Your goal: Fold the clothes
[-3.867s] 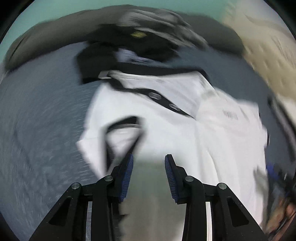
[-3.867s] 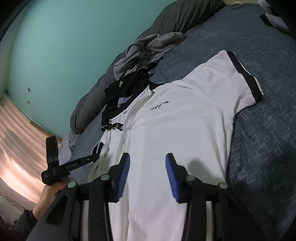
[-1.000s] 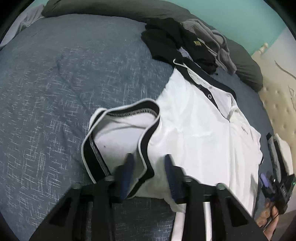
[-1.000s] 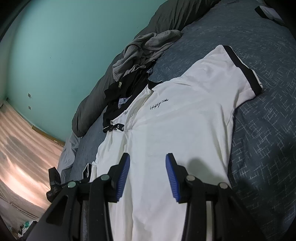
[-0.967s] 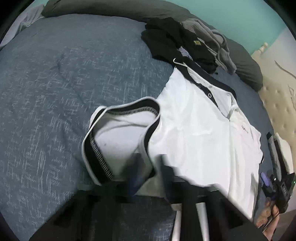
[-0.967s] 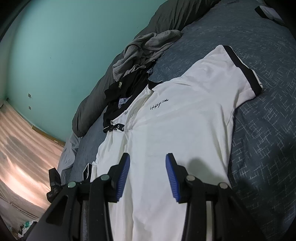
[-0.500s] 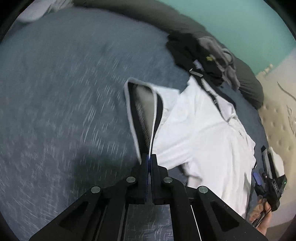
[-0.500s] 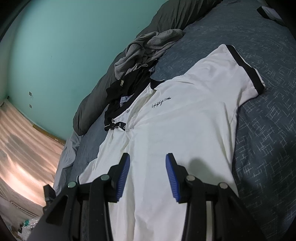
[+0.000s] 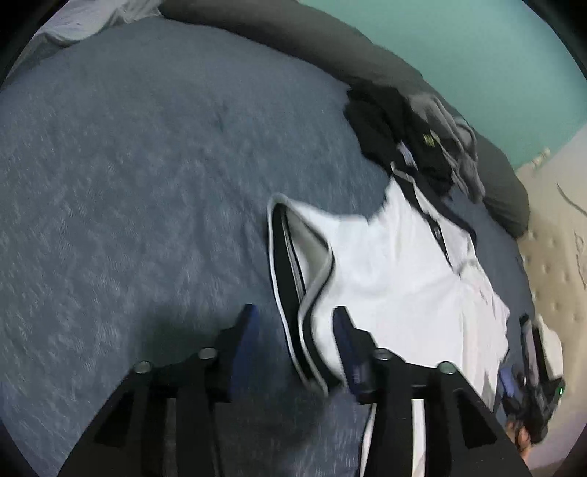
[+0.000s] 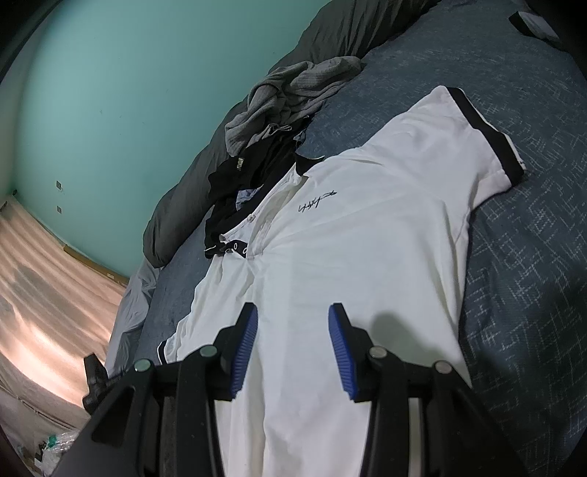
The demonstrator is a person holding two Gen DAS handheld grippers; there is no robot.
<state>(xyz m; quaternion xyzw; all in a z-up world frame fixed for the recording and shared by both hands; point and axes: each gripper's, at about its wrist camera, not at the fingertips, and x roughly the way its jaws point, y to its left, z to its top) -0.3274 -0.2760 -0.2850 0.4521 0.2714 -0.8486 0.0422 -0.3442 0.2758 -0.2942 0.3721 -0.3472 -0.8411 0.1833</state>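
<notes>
A white polo shirt (image 10: 367, 235) with black collar and sleeve cuffs lies face up on the blue bedspread (image 10: 532, 293). In the left wrist view the shirt (image 9: 396, 279) shows its near sleeve (image 9: 297, 279) with the black-edged cuff standing open. My left gripper (image 9: 295, 330) is open, and the cuff's edge lies between its fingers. My right gripper (image 10: 291, 330) is open and empty, hovering over the shirt's lower body. The far sleeve (image 10: 477, 124) lies flat.
A pile of black and grey clothes (image 10: 279, 121) lies beyond the collar, against a dark grey duvet roll (image 10: 352, 33). A teal wall (image 10: 128, 91) stands behind. The left gripper's tip (image 10: 93, 381) shows at the bed's left edge. A padded beige headboard (image 9: 557, 235) is at right.
My left gripper was shut on the sleeve cuff half a second ago and pulled it outward; it has now opened and let go. The right gripper has barely moved.
</notes>
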